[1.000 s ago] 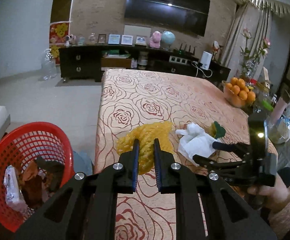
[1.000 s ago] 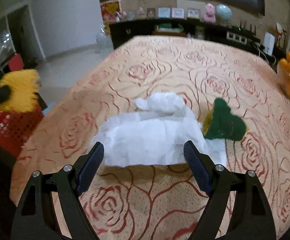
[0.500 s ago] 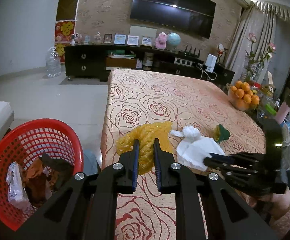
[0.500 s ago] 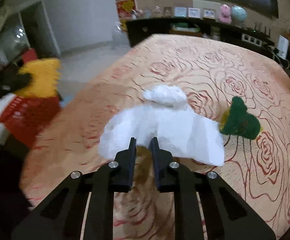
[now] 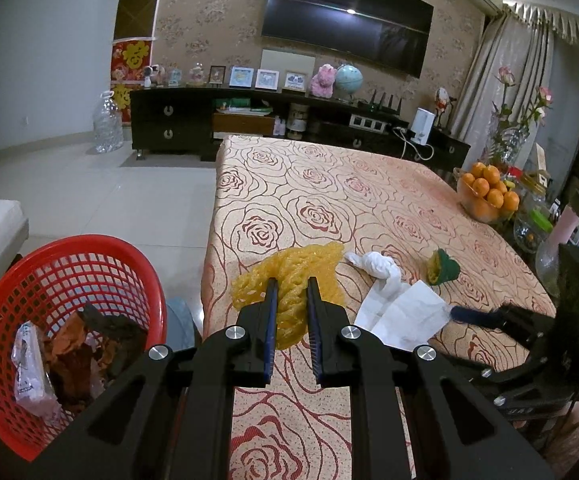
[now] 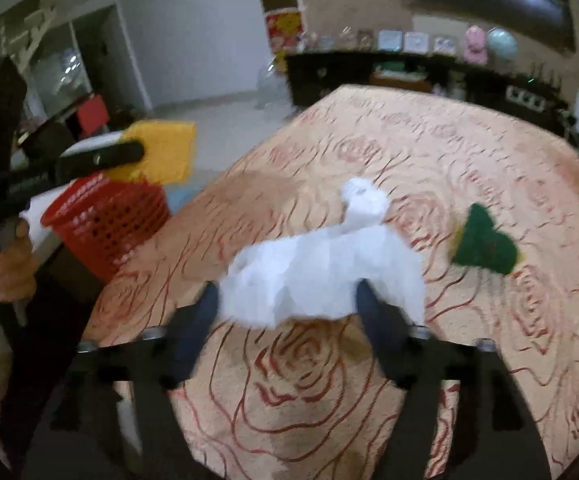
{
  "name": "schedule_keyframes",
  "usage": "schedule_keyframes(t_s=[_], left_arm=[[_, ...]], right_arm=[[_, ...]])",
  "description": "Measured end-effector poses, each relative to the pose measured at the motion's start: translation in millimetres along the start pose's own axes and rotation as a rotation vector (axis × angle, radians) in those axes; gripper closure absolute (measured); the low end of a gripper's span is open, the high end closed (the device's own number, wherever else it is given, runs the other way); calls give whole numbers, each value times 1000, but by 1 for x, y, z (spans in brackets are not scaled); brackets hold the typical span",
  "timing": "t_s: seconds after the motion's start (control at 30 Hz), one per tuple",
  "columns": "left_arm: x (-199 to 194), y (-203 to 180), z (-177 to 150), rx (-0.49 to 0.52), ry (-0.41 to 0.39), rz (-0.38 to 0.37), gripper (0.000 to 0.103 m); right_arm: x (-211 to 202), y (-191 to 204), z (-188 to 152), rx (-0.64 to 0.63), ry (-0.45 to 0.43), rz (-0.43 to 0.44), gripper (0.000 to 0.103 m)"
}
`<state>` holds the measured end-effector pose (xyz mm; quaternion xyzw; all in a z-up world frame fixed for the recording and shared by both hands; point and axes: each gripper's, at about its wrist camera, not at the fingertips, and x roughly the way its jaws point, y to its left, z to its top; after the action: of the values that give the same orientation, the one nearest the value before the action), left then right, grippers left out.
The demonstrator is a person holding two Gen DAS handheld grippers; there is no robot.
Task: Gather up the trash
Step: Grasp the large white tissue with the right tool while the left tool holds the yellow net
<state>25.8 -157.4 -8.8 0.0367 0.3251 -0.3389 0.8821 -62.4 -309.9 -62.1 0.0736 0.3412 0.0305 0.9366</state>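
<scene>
Furthest to the left of the left gripper, below its fingers, stands the red basket on the floor beside the table; wrappers and brown scraps lie inside it. The left gripper's jaws are pressed together on a yellow net, which bunches between the fingers and spreads ahead of the tips over the table's near left corner. In the right wrist view the net shows lifted above the basket, pinched in that gripper, with a hand on the handle below. Just right of the net, ahead of the left fingers, lies the white tissue, its knotted end farther out and its flat sheet nearer. The right gripper has just been opening; its jaws stand spread with the tissue between them, the near edge of the sheet draped over the fingertips; the picture is too blurred to tell whether the pads press on it. Right of the tissue, ahead of the right finger, a green scrap lies on the cloth. Far right stands a bowl of oranges.
</scene>
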Motion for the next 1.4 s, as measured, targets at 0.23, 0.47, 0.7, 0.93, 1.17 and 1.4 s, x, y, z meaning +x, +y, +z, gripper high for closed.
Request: schedule_keyframes(t_s=[0.23, 0.47, 0.7, 0.93, 1.17, 1.4], left_arm=[[1, -4, 1, 5, 4, -4, 90], [0, -5, 0, 6, 5, -3, 90], [0, -3, -1, -9, 1, 3, 90], [-4, 3, 0, -23, -15, 3, 90], [-12, 8, 1, -40, -39, 10, 90], [-30, 7, 7, -38, -78, 9, 90]], right_arm=[[20, -9, 7, -31, -10, -146, 17], [60, 0, 2, -99, 91, -142, 29], [60, -3, 2, -80, 108, -135, 64], [37, -11, 6, -13, 47, -109, 76], [-5, -16, 9, 59, -47, -69, 77], [-39, -26, 20, 102, -135, -95, 77]])
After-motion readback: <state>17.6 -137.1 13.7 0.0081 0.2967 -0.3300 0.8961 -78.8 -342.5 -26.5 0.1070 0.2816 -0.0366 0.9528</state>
